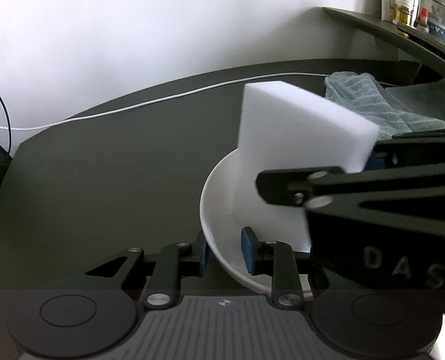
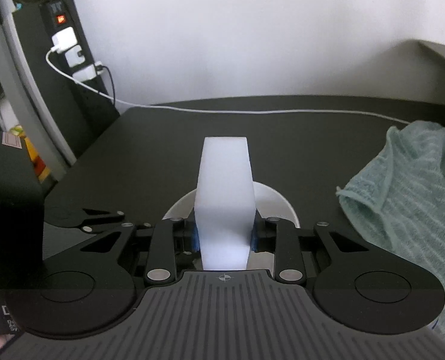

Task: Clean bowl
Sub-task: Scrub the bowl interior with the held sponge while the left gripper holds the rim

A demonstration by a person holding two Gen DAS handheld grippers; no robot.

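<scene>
Risk: our left hand-held gripper (image 1: pixel 224 253) pinches only the bowl (image 1: pixel 219 210) rim; right one (image 2: pixel 225 234), clamping the sponge (image 2: pixel 225 198), could tip it off the desk (image 1: pixel 102 186)

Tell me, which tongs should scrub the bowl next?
The right tongs, probably. They already grip the white sponge, held above the bowl. The left tongs pinch the bowl's rim, keeping it steady.

Raised letters "DAS" on the black body of the right gripper (image 1: pixel 336 168)
</scene>
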